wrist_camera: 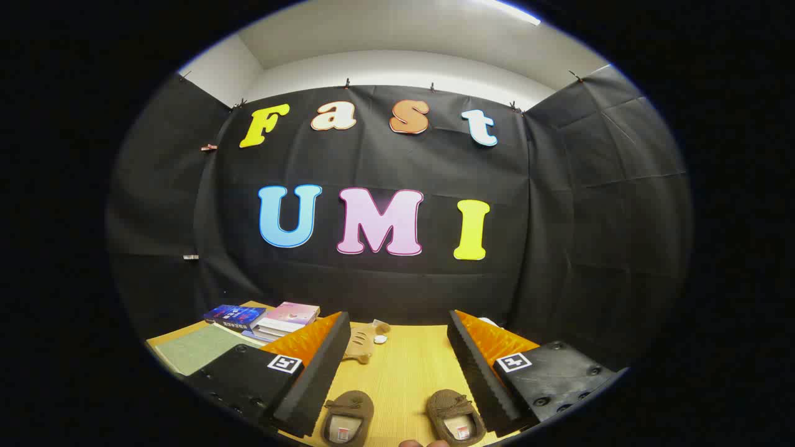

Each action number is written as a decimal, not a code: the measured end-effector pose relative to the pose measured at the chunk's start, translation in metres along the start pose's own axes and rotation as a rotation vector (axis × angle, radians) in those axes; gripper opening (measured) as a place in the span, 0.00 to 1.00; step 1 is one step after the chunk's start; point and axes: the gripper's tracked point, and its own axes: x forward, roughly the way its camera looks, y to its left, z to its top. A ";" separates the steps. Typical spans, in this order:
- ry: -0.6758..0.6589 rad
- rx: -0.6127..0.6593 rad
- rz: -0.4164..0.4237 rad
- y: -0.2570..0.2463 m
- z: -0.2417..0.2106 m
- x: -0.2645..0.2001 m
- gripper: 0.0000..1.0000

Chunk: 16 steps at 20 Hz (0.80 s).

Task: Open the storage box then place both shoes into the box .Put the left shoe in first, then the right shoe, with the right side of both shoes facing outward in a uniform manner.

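The tongs (pixel 397 372) hang wide open and empty above the bench (pixel 404 366), framing two brown shoes (pixel 346 417) set side by side, seemingly for easy pickup.

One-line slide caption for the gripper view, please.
Open hand-held gripper hovers above two brown shoes on the wooden table.

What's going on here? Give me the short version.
A hand-held gripper hovers with its fingers open over a wooden table, gripping nothing. Two brown shoes lie side by side between the fingers, near their base. A stack of books sits beyond the left finger, and a small tan cat-shaped item lies ahead.
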 end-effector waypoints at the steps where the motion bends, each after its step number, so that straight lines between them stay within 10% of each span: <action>1: 0.000 -0.002 -0.001 0.001 0.000 0.000 0.97; 16: 0.050 -0.025 -0.014 0.012 -0.014 -0.005 0.97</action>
